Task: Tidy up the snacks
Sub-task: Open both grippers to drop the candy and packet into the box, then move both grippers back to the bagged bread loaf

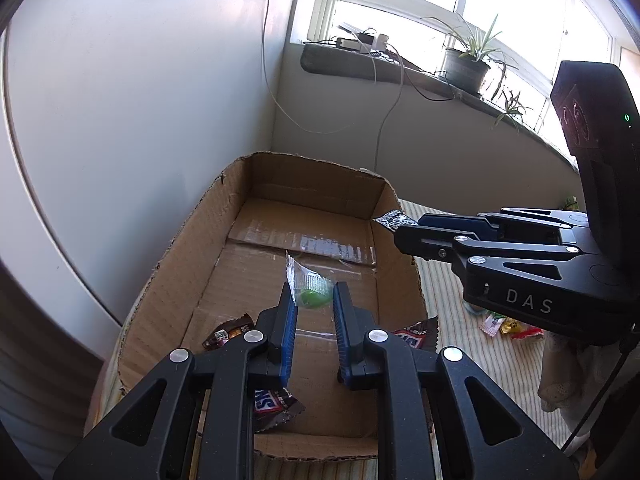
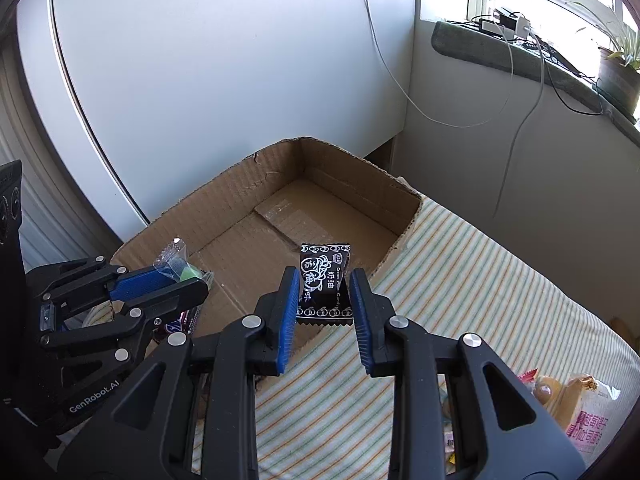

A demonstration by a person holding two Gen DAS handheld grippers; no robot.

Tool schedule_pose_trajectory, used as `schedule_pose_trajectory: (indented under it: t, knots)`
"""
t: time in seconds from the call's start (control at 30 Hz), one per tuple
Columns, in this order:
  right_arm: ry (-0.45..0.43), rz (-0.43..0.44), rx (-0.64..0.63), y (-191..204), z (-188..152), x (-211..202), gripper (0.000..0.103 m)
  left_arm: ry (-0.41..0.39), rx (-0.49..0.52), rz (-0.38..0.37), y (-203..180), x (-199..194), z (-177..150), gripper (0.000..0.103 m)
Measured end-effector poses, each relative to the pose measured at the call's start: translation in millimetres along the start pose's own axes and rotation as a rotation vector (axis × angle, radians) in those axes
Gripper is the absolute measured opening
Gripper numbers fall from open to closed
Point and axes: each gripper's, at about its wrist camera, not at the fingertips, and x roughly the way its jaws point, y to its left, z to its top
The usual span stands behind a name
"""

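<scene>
Left wrist: chocolate wrappers (image 1: 276, 408) litter cardboard box (image 1: 180, 248).

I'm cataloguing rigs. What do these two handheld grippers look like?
Both are matte black plastic linkage frames with silver rivets and ribbed blue finger pads. The right gripper bears white "DAS" lettering and a green indicator light; the left gripper reads "GenRobot.AI".

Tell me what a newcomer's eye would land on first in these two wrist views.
Probably the two loaded grippers: the right gripper pinches a black candy packet over the near edge of the cardboard box, and the left gripper holds a clear-wrapped green candy above the box floor. Next, the dark chocolate wrappers already inside, and loose snacks on the striped cloth to the right.
</scene>
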Motion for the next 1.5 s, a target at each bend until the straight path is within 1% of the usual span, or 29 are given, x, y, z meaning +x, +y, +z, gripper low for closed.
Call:
schedule_pose_trajectory:
  t: [0.2,0.37,0.4,0.43,0.47,0.5,0.53,0.6,0.67,0.73,1.07,1.5]
  knots:
    - [0.018,0.013,-0.008,6.1,5.5,16.3,0.027,0.007,-0.011,0.001,6.1,4.2,-0.6,0.016]
    - [0.018,0.024,-0.021,9.5,6.3,18.6,0.027,0.014,-0.006,0.004,4.9,7.0,-1.0,0.018]
    - [0.015,0.021,-0.022,9.7,6.5,18.0,0.029,0.013,-0.006,0.007,4.8,7.6,-0.8,0.024]
    - [0.011,0.018,-0.023,9.7,6.6,17.3,0.034,0.011,-0.006,0.008,4.8,7.9,-0.7,0.029]
    - [0.007,0.014,-0.023,9.5,6.7,16.6,0.039,0.009,-0.006,0.015,4.4,7.7,-0.7,0.041]
    - [0.002,0.009,-0.021,9.1,6.5,15.3,0.051,0.007,-0.007,0.024,4.0,7.6,-0.8,0.057]
    - [-0.004,0.006,-0.019,8.7,6.3,13.0,0.063,0.001,-0.009,0.028,3.7,6.6,-1.1,0.061]
    - [-0.021,-0.002,-0.016,7.5,5.7,8.1,0.07,-0.001,-0.008,0.029,2.9,5.2,-1.5,0.062]
    - [-0.026,-0.009,-0.01,5.0,5.6,4.7,0.073,-0.003,-0.006,0.031,1.6,4.0,-1.8,0.062]
    - [-0.03,-0.013,-0.002,2.5,4.7,1.3,0.079,-0.004,-0.007,0.031,0.3,2.6,-1.9,0.062]
    - [-0.047,-0.042,0.045,-21.3,-9.6,-26.0,0.083,-0.016,0.002,0.002,-18.3,-4.1,-2.4,0.062]
    - [-0.08,-0.117,0.163,-85.1,-51.0,-79.3,0.086,-0.008,0.056,-0.07,-66.1,-3.8,-4.0,0.062]
